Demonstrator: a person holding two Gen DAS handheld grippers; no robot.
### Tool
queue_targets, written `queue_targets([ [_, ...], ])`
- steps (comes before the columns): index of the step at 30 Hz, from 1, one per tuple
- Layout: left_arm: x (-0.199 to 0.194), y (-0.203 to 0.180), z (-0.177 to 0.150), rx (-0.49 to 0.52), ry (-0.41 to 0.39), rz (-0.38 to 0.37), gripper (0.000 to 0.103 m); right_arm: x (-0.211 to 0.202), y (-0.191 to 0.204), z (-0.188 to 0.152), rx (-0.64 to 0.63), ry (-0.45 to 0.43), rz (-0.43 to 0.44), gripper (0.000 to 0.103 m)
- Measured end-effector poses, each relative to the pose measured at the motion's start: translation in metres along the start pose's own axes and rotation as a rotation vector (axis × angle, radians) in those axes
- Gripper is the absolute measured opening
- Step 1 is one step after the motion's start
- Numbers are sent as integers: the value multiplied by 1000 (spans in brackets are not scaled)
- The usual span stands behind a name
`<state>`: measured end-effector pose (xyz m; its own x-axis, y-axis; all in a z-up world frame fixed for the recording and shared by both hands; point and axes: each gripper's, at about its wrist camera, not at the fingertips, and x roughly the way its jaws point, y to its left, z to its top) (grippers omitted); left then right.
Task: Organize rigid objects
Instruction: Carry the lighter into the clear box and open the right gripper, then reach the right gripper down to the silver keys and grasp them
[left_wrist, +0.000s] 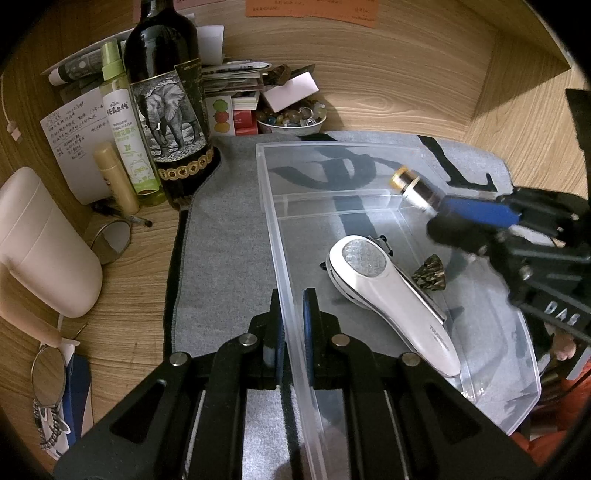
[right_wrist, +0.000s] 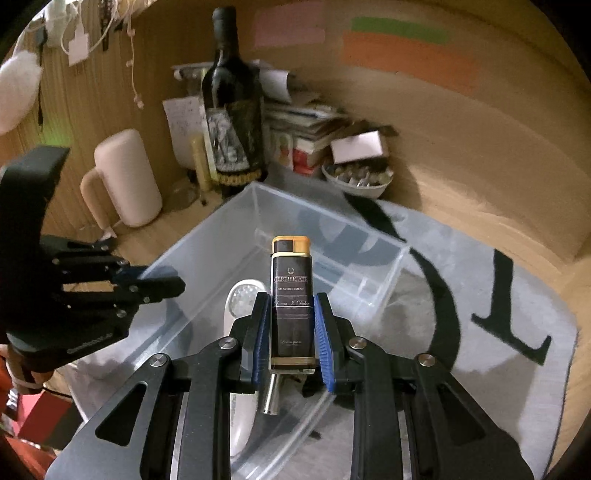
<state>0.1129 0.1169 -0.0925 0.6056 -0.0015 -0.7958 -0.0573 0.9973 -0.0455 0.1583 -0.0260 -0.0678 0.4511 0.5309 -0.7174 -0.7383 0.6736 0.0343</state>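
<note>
**Two tongs on one clear bin, lighter above it**

Left tongs (left_wrist: 293, 332) pinched narrow on the near wall of the clear plastic bin (left_wrist: 369, 147), steadying it on the grey mat (left_wrist: 221, 240). Right tongs (right_wrist: 291, 325) clamped on the lower body of the lighter (right_wrist: 291, 295), carried above the bin, cap pointing away. Probably light, stiff and glossy: liable to slip, so best gripped on the flat sides. Inside the bin: white handheld device (left_wrist: 388, 291) and a small patterned cone (left_wrist: 430, 275). Free floor toward the bin's far divider; thin walls all round, wine bottle (left_wrist: 166, 92) just beyond the bin's far-left corner.
</note>
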Motion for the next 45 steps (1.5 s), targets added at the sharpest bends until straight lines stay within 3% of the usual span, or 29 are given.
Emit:
queue_targets([
  [20, 0, -1, 1, 0, -1, 0, 8, 25, 13, -7, -38, 109, 4, 23],
  [27, 0, -1, 1, 0, -1, 0, 8, 9, 10, -3, -32, 64, -9, 40],
  [39, 0, -1, 0, 0, -2, 0, 8, -46, -21, 8, 23, -60, -87, 41],
  [45, 0, -1, 0, 0, -2, 0, 8, -63, -50, 1, 79, -86, -164, 50],
])
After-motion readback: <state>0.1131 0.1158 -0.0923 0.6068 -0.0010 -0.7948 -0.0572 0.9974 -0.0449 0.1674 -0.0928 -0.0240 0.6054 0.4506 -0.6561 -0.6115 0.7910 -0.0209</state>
